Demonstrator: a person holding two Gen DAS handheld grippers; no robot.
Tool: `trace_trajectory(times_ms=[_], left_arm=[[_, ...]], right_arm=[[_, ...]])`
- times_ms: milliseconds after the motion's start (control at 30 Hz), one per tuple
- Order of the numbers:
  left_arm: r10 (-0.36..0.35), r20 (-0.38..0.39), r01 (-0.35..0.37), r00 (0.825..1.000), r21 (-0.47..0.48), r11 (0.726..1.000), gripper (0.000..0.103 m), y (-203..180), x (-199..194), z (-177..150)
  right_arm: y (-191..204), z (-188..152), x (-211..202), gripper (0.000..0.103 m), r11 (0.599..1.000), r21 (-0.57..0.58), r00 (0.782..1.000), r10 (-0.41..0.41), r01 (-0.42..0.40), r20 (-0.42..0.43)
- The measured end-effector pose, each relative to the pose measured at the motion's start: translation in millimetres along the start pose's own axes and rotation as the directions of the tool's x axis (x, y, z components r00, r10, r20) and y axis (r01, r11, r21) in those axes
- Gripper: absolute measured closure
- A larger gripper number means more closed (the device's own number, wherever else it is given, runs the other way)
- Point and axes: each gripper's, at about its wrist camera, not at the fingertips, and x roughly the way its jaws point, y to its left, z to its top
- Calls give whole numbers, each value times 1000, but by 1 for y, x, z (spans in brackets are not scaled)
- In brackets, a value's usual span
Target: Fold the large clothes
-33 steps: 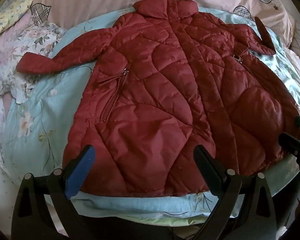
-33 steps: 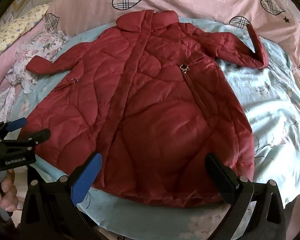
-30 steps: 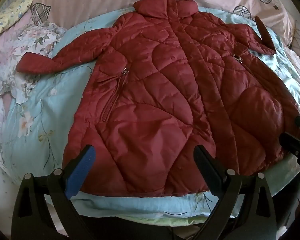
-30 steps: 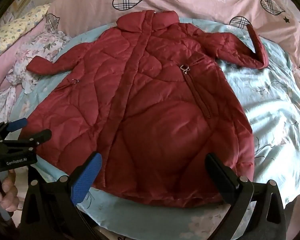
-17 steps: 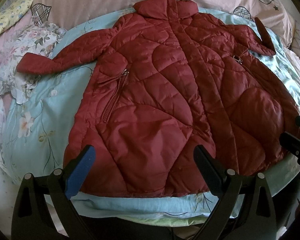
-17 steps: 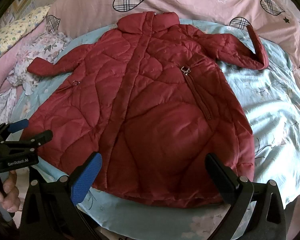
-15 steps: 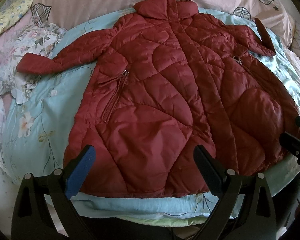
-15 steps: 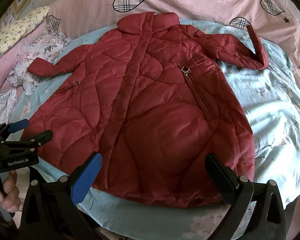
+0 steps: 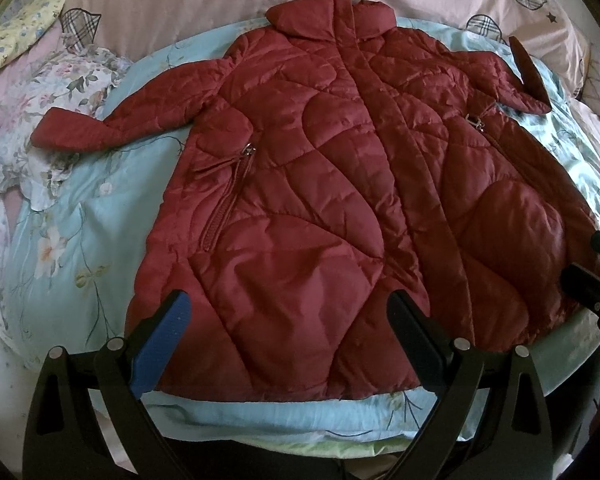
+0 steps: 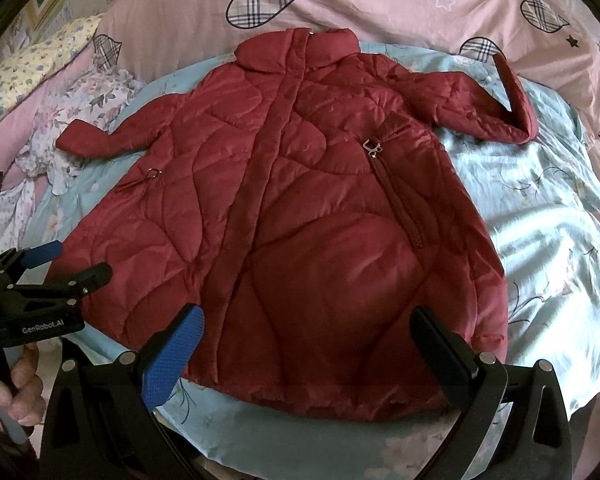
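Observation:
A long dark red quilted coat (image 9: 332, 184) (image 10: 300, 208) lies flat, front up, on a light blue floral sheet (image 9: 72, 216), collar far, hem near. Its left sleeve (image 9: 112, 128) stretches out sideways; its right sleeve (image 10: 492, 112) bends, cuff pointing up. My left gripper (image 9: 288, 320) hovers open over the hem's left half, nothing between its fingers. My right gripper (image 10: 308, 340) hovers open above the hem's right half, also empty. In the right wrist view the left gripper (image 10: 66, 262) shows at the left edge, held by a hand (image 10: 16, 396).
A pink quilt with plaid hearts (image 10: 380, 0) lies behind the coat. A crumpled floral cloth (image 9: 56, 108) sits left of the left sleeve, with a yellow floral pillow (image 9: 16, 48) beyond. Bare blue sheet (image 10: 548, 232) spreads to the right. The bed's near edge runs below the hem.
Almost nothing. The right wrist view has drifted slightly so the coat sits a touch lower in frame; both grippers stay open and empty.

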Motion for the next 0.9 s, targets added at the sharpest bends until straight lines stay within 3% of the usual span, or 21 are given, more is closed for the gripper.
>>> trace_trajectory(times_ms=[167, 333, 500, 900], left_arm=[[3, -16, -3, 1000, 5, 1000, 4, -1, 2, 0], [7, -51, -7, 999, 12, 1000, 4, -1, 4, 1], [3, 16, -3, 1000, 2, 1000, 4, -1, 10, 4], [-14, -50, 12, 999, -39, 999, 4, 16, 28, 25]], right_arm=[[-1, 3, -2, 0, 1000, 3, 1000, 6, -6, 16], [-2, 6, 1, 0, 1000, -5, 999, -21, 21, -31], [-6, 11, 0, 0, 1000, -3, 999, -31, 31, -12], [-46, 41, -4, 0, 996, 75, 997, -59, 54, 58]])
